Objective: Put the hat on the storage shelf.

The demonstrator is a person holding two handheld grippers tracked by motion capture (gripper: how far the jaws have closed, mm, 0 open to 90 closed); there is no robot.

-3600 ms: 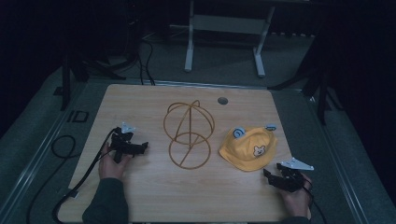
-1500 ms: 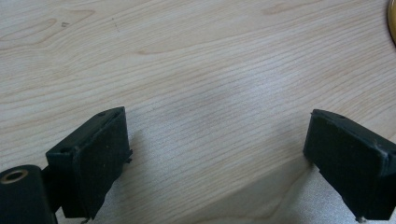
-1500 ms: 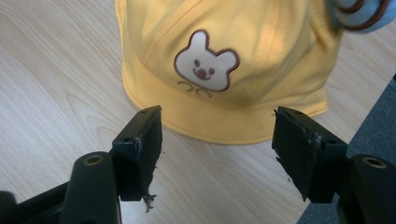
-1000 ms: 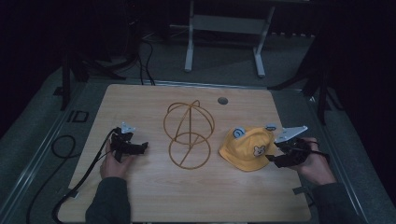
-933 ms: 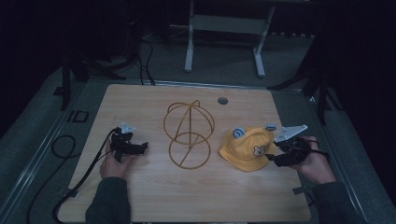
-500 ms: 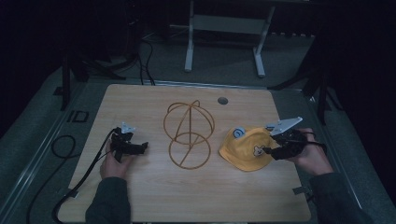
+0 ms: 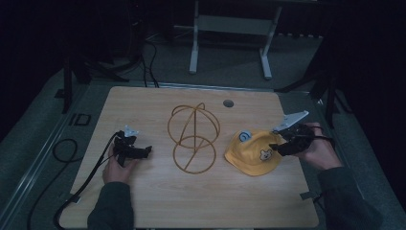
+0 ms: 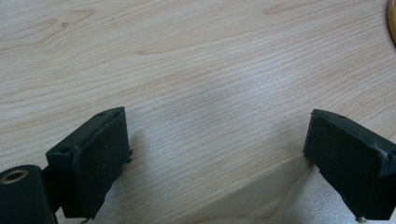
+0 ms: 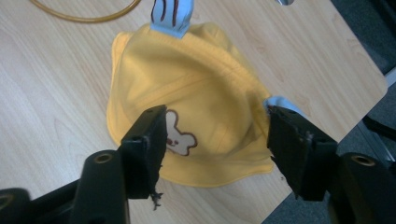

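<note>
A yellow child's hat [image 7: 253, 154] with a rabbit patch and blue ears lies flat on the right of the wooden table [image 7: 158, 201]. My right gripper [image 7: 280, 145] is open at the hat's right edge. In the right gripper view the hat [image 9: 196, 98] sits between and beyond the spread jaws, the rabbit patch [image 9: 180, 135] beside the left one. At the table's centre stands a gold wire hat stand [image 7: 194, 136]. Low over the left of the table, my left gripper [image 7: 143, 152] is open and points at the stand. Bare wood [image 8: 210, 93] lies between its jaws.
A round cable hole [image 7: 228, 103] sits near the table's far edge. A black cable [image 7: 62, 153] trails off the left side from the left gripper. A white stand frame [image 7: 230, 28] is on the floor behind the table. Dark floor surrounds the table.
My right gripper has moved from the table's right front corner up and left to the hat's right edge, reaching it within the last second. The left gripper has stayed put.
</note>
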